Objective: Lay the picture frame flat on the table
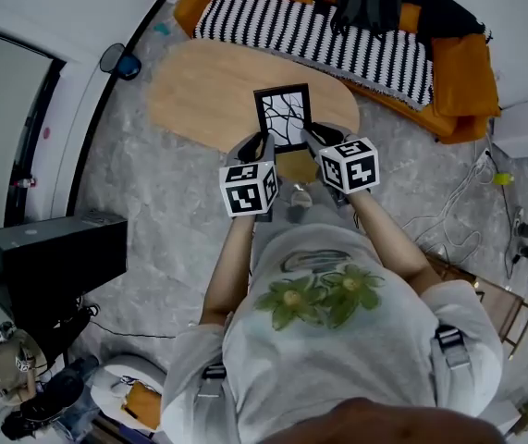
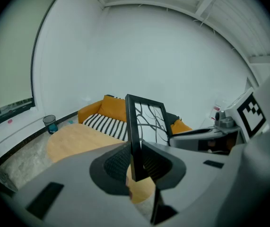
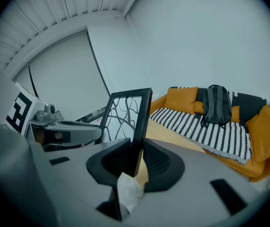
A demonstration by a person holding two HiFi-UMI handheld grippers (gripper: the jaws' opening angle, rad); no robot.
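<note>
The picture frame (image 1: 282,117) is held between both grippers over the near end of the oval wooden table (image 1: 199,91). It stands roughly upright, its black border and branch-pattern print facing the person. The left gripper (image 1: 262,146) is clamped on the frame's left edge: in the left gripper view its jaws (image 2: 135,162) pinch the black border low down, near the bottom corner of the frame (image 2: 146,122). The right gripper (image 1: 312,137) grips the opposite edge in the same way, and in the right gripper view the jaws (image 3: 135,160) close on the lower part of the frame (image 3: 125,115). Bare wood shows below the frame's bottom corner in both gripper views, but I cannot tell whether the frame rests on the table or hangs just above it. The step in hand looks like the carry and positioning, with the laying down not yet done. The next move likely calls for tipping the top of the frame away or toward the person, both grippers turning together, until the frame is level over open wood. It then needs lowering until the back touches down before either grip lets go. Uneven turning could twist the frame out of a jaw. An orange sofa (image 1: 458,63) sits well beyond the table.
</note>
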